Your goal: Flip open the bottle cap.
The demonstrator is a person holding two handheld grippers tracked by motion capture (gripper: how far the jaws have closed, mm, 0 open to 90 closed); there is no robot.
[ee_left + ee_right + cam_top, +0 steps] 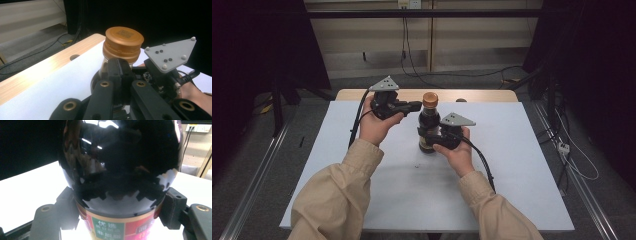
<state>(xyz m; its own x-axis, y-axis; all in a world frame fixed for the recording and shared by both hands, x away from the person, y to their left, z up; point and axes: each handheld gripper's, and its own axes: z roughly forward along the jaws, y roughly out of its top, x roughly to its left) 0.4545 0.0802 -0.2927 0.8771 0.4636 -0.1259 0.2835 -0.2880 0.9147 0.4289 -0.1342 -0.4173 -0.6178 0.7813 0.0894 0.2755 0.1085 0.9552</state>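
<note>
A dark glossy bottle with a copper-coloured cap stands upright on the white table. My right gripper is shut on its lower body. In the right gripper view the jaws press both sides of the bottle, just above its red and green label. My left gripper is held at neck height on the bottle's left, pointing at it. In the left gripper view its fingers are shut together, just below the cap and in front of the neck. The right gripper's grey plate shows beyond.
A wooden strip with a small hole runs along the table's far edge. Metal rails flank the table on the floor, with cables at the right. Bare white surface lies left, right and in front of the bottle.
</note>
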